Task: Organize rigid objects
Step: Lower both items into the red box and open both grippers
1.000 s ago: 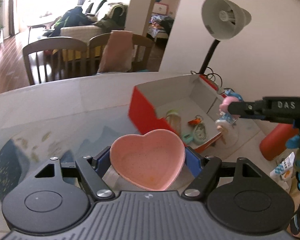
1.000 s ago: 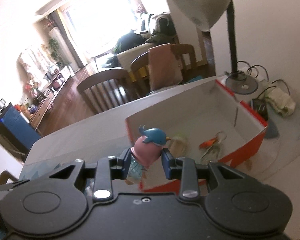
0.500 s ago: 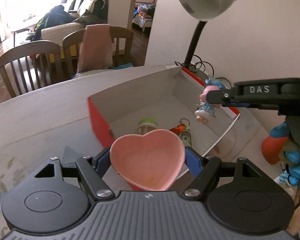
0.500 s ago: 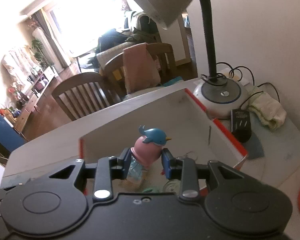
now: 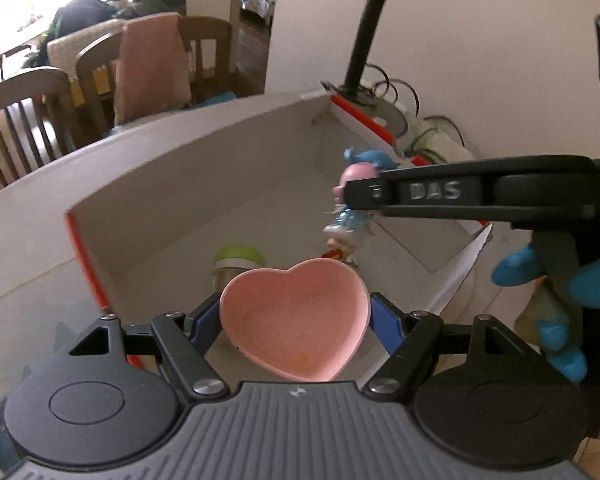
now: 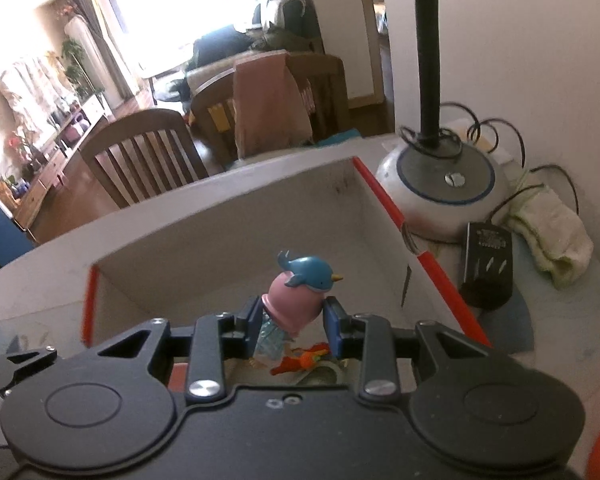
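Over the open box (image 5: 204, 184), the left gripper (image 5: 296, 316) has its fingers clamped on a pink heart dish (image 5: 296, 320); the right gripper (image 6: 292, 316) pinches a whale-capped figurine (image 6: 296, 300) above it.

white wall (image 6: 540, 40), wooden chairs (image 6: 140, 156), bright window (image 6: 172, 8), dark wood floor (image 6: 56, 212), lamp base (image 6: 444, 188).

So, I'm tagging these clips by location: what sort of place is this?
Most likely a home's dining and living area: wooden dining chairs beside the table, a cluttered sofa by a bright window, and a desk lamp.
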`<state>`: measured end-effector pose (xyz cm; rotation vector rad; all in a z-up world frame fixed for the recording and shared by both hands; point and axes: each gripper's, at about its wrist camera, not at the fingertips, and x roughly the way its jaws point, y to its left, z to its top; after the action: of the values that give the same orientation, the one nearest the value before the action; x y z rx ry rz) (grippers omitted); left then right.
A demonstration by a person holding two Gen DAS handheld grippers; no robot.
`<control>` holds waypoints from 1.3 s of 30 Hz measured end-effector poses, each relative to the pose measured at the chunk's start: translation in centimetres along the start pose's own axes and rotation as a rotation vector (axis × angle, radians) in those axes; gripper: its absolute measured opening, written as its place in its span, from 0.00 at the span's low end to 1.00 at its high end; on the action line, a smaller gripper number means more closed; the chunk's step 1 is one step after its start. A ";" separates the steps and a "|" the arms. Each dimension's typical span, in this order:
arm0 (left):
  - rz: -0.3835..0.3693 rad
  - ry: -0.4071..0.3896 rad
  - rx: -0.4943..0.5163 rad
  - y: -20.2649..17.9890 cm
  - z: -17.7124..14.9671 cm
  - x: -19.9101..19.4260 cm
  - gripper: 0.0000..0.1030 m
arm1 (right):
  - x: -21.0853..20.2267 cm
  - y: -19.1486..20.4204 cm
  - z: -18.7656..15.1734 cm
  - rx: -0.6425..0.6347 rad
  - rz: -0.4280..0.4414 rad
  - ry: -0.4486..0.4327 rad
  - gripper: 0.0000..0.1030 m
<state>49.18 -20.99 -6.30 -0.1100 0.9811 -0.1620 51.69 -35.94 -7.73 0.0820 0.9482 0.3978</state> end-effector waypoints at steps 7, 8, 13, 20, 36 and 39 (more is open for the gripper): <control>0.023 0.065 0.017 -0.6 1.2 3.3 0.75 | 3.2 -0.6 0.5 -0.007 -0.015 0.061 0.31; 0.023 0.074 0.014 -0.6 1.3 3.8 0.75 | 3.6 -0.8 0.5 -0.005 -0.010 0.070 0.31; 0.027 0.140 -0.014 -0.4 2.0 6.0 0.75 | 5.0 -0.5 0.5 -0.020 0.003 0.121 0.31; 0.041 0.186 -0.025 0.2 2.4 7.3 0.75 | 6.2 0.0 0.3 -0.031 0.006 0.181 0.31; 0.064 0.218 -0.047 0.9 1.6 7.4 0.75 | 5.2 -0.6 0.5 0.015 0.030 0.197 0.32; 0.062 0.218 -0.050 0.9 1.4 7.0 0.75 | 4.6 -0.5 0.4 0.017 0.036 0.191 0.33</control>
<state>54.22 -21.37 -11.38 -0.1094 1.2049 -0.0940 54.53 -34.64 -11.14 0.0769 1.1398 0.4360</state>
